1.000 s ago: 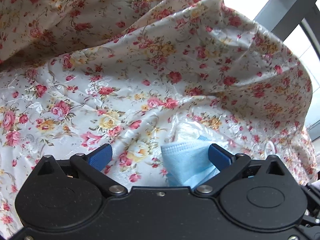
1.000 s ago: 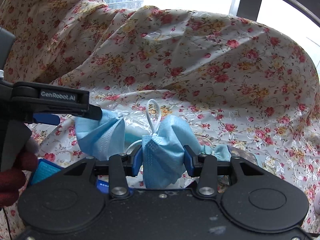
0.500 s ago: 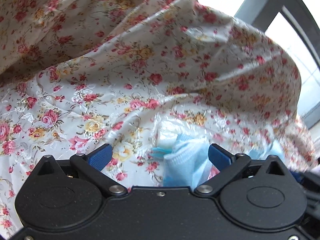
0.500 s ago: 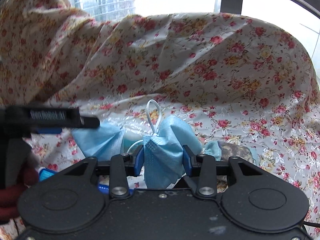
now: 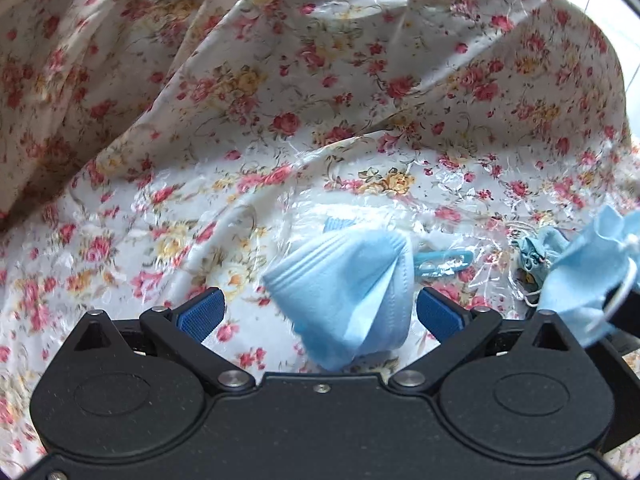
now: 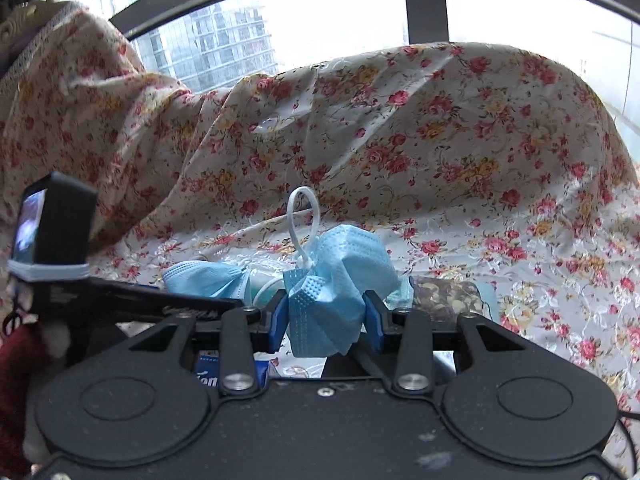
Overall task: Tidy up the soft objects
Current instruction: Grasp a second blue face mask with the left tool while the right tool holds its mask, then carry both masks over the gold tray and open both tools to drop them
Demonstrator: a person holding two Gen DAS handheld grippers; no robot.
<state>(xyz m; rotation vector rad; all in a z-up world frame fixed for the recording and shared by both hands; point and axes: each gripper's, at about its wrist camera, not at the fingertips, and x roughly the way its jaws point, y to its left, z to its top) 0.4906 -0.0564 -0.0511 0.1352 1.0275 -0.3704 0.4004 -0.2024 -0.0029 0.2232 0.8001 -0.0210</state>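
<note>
A folded light-blue face mask (image 5: 352, 292) lies on the floral cloth between the wide-open fingers of my left gripper (image 5: 318, 312), nearer the right finger; neither pad clearly presses it. It also shows in the right wrist view (image 6: 208, 278). My right gripper (image 6: 326, 314) is shut on a second crumpled blue mask (image 6: 336, 280) with a white ear loop (image 6: 304, 216) sticking up. That mask shows at the far right of the left wrist view (image 5: 588, 272).
Clear plastic wrap (image 5: 448, 216) with a blue clip (image 5: 440, 262) lies on the floral cloth (image 5: 280, 120), which rises in folds behind. A small teal pouch (image 5: 532, 254) and a dark patterned item (image 6: 448, 294) lie nearby. A window frame (image 6: 424, 0) stands behind.
Both grippers have moved; the views tilt so more window shows. The left gripper has shifted so the flat mask sits more fully between its fingers. The right gripper keeps its hold.
</note>
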